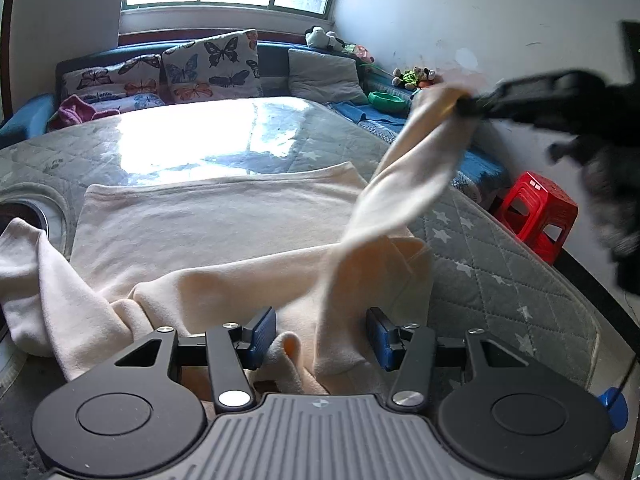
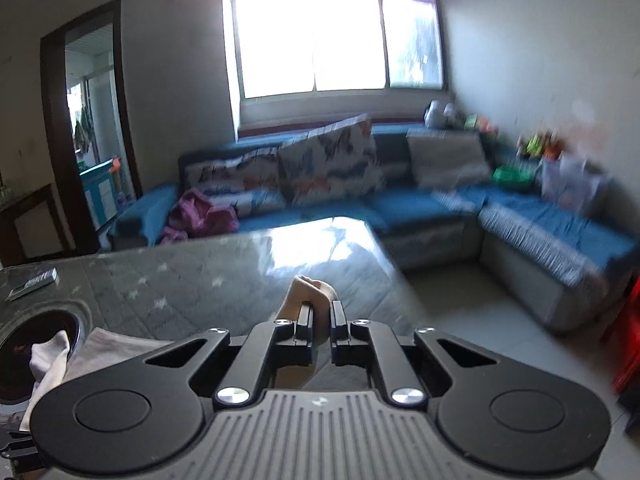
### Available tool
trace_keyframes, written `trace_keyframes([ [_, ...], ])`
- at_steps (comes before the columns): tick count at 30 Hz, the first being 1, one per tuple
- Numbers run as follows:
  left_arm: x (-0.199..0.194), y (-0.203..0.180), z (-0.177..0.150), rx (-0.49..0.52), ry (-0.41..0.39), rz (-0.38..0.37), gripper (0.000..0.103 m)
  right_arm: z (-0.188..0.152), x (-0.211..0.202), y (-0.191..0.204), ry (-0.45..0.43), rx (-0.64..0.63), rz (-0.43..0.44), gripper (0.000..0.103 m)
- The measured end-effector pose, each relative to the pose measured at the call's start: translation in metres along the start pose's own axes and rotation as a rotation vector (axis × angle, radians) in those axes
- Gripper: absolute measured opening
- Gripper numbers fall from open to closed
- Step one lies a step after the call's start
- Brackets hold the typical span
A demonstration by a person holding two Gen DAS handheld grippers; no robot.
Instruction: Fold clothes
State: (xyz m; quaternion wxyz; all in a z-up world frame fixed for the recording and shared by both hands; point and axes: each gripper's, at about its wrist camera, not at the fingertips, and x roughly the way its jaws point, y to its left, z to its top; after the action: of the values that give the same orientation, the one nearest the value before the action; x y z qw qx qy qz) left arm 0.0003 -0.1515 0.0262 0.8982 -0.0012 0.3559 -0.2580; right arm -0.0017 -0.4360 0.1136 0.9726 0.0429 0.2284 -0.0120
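— So, what is the right gripper [image 2: 320, 320] doing?

— It is squeezed tight on the end of a sleeve [image 1: 416, 168] of the cream top [image 1: 208, 224]. The sleeve is lifted up off the table [image 1: 492, 264].

— And the left gripper [image 1: 322, 332]?

— Its blue pads [image 1: 262, 330] are wide apart. It holds nothing. It sits low at the near edge of the top, with bunched cloth between the pads.

— Where is the top?

— Spread flat on the grey quilted table, with the other sleeve crumpled on the left.
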Motion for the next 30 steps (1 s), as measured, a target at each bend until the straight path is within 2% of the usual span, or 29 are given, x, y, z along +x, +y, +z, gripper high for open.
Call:
trace_keyframes([
  [2, -0.004, -0.003, -0.001, 0.015, -0.012, -0.016, 0.036, 0.006, -0.019, -0.003, -0.031, -0.011, -0.022, 0.007],
  [4, -0.009, -0.008, -0.002, 0.037, -0.03, -0.045, 0.025, 0.013, -0.037, -0.006, -0.061, -0.023, -0.044, 0.007],
  [7, -0.021, -0.019, -0.006, 0.094, -0.063, -0.093, 0.018, 0.011, -0.061, -0.01, -0.081, -0.036, -0.086, 0.007],
  [12, -0.042, -0.042, -0.021, 0.199, -0.093, -0.155, 0.018, -0.004, -0.09, -0.019, -0.078, -0.047, -0.173, 0.007],
  [18, -0.058, -0.065, -0.039, 0.301, -0.088, -0.228, 0.018, -0.032, -0.106, -0.042, -0.02, 0.006, -0.254, 0.007],
  [20, -0.057, -0.069, -0.042, 0.314, -0.077, -0.243, 0.018, -0.04, -0.109, -0.05, -0.008, 0.021, -0.28, 0.007],
  [22, -0.056, -0.071, -0.046, 0.324, -0.067, -0.256, 0.012, -0.048, -0.109, -0.057, 0.005, 0.034, -0.307, 0.007],
  [25, -0.054, -0.075, -0.05, 0.339, -0.05, -0.275, 0.012, -0.059, -0.104, -0.068, 0.036, 0.048, -0.339, 0.007],
  [27, -0.052, -0.078, -0.054, 0.348, -0.039, -0.287, 0.015, -0.065, -0.1, -0.075, 0.057, 0.054, -0.35, 0.007],
  [29, -0.057, -0.078, -0.052, 0.362, -0.074, -0.263, 0.021, -0.071, -0.099, -0.077, 0.066, 0.062, -0.346, 0.007],
  [30, -0.059, -0.078, -0.05, 0.368, -0.091, -0.244, 0.028, -0.072, -0.1, -0.078, 0.066, 0.062, -0.345, 0.007],
])
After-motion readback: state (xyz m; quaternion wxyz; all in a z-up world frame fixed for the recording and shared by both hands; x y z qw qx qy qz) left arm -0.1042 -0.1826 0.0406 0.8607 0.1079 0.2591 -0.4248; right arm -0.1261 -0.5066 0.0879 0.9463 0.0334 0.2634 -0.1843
